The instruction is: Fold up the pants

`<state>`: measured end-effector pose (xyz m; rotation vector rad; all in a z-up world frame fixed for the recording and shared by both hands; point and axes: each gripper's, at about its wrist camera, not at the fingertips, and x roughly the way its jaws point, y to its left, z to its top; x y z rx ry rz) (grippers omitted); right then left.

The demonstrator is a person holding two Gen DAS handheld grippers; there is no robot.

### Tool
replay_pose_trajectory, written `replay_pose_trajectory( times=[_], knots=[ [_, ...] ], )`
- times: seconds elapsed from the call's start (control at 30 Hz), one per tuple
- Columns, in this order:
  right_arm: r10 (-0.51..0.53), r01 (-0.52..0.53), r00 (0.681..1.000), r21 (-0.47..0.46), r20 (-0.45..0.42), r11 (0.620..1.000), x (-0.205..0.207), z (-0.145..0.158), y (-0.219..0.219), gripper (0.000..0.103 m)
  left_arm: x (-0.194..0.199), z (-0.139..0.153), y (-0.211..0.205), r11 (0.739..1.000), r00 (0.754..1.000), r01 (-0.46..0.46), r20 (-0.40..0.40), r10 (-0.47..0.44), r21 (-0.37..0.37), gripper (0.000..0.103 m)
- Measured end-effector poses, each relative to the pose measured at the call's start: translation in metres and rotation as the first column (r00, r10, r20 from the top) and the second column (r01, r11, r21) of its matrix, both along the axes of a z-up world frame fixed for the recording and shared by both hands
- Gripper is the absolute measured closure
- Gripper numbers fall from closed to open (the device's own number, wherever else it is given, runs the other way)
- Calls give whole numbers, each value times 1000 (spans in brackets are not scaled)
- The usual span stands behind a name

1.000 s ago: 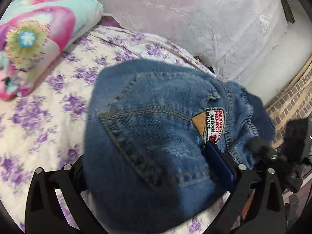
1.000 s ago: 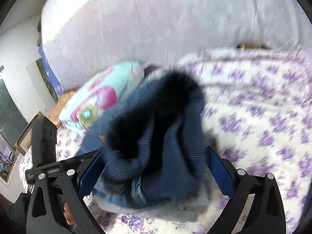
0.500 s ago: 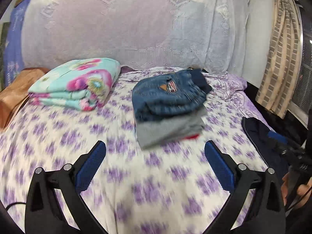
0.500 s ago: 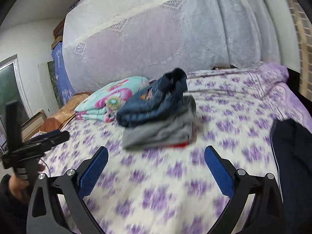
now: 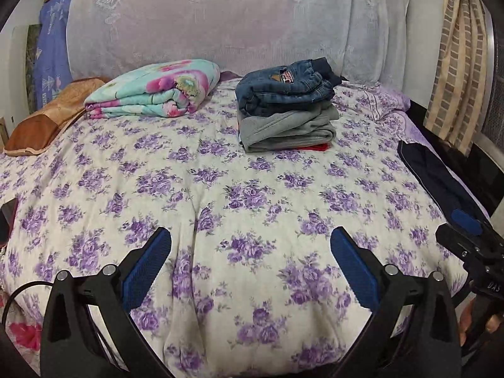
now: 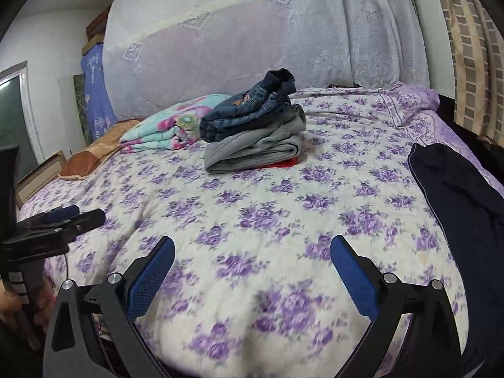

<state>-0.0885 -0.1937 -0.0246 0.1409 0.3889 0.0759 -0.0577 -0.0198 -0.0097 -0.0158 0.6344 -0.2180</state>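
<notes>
From the left wrist, the left gripper [image 5: 250, 267] is now empty with fingers wide apart, backed off from the jeans [image 5: 285, 89], which lie folded on the grey stack [image 5: 289, 129].

From the right wrist, the right gripper [image 6: 252, 274] is likewise spread and empty; dark pants [image 6: 463, 195] near it probably come next.

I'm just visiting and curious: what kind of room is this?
Most likely a home bedroom. There is a bed with a purple-flowered bedspread, a lace-covered headboard, a folded floral blanket and a stack of folded clothes topped by jeans.
</notes>
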Motion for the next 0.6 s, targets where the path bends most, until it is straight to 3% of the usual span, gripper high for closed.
replay_pose_trajectory(
  times=[0.13,0.3,0.6],
  knots=[
    [-12,12,999,-10,38,1000,-17,6,0,3,-16,3,-8,999,1000,-13,29,12,52,5],
    [-16,16,999,3,40,1000,-22,6,-2,3,-22,8,-14,999,999,-1,48,-2,54,5],
    [-20,20,999,0,29,1000,-19,3,-2,3,-15,5,-9,994,996,-73,49,69,76,5]
  ],
)
